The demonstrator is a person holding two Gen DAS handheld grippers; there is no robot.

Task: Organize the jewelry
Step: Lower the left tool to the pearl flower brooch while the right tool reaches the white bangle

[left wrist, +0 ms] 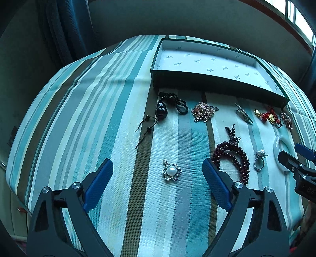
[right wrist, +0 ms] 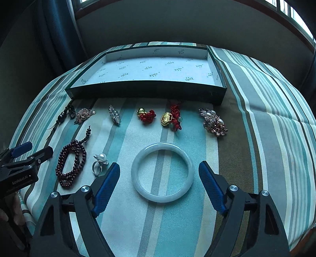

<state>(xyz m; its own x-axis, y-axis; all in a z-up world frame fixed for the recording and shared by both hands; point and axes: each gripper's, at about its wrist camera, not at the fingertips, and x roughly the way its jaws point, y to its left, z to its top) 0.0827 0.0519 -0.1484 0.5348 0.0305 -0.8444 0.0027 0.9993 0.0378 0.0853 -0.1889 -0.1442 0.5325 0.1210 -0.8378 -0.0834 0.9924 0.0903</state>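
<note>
Striped tablecloth (right wrist: 256,118) under green-sided tray (right wrist: 146,91)

a cloth with teal, white, grey and olive stripes (right wrist: 256,122) covers the table. behind it stands a plain dark grey wall (right wrist: 177,21). a dark blue curtain (left wrist: 67,25) hangs at the left. daylight enters through a wood-framed window (left wrist: 296,17) at the top right.

home: curtains (left wrist: 65,29), striped tablecloth (left wrist: 88,98).

Dim bluish daylight from upper windows, soft shadows, strong fisheye edge distortion
</note>
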